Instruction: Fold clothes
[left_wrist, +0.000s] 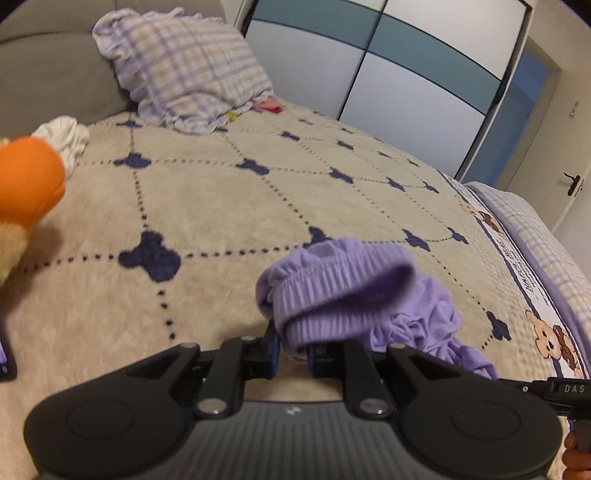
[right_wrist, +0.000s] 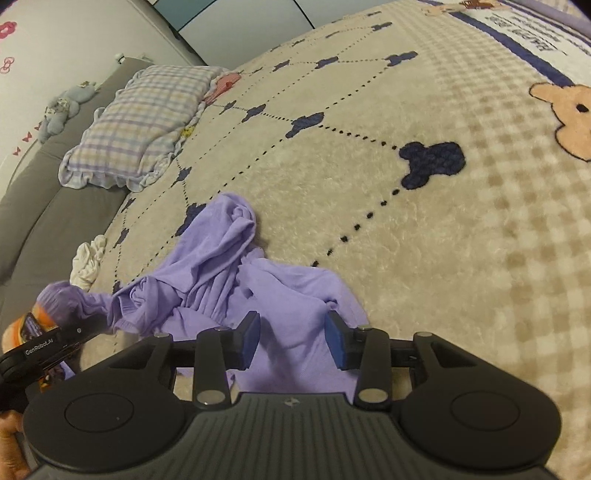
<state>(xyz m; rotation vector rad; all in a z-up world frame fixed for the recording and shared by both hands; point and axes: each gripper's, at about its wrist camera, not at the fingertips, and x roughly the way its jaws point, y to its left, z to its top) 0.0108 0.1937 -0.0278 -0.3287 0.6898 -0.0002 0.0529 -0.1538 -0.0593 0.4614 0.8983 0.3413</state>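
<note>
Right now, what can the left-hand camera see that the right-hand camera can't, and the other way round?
Only the left view shows the wardrobe doors and the left gripper clamped on the purple garment's ribbed hem. Only the right view shows the blue plush toy on the grey headboard and the open right gripper over the garment. Both show the purple garment, plaid pillow and white cloth.

Home bedroom: bed (left_wrist: 258, 206), pillow (left_wrist: 184, 66), wardrobe (left_wrist: 388, 62).

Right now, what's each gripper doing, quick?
Left gripper: shut on the ribbed hem of the purple sweater.
Right gripper: open, holding nothing, over the sweater.
</note>
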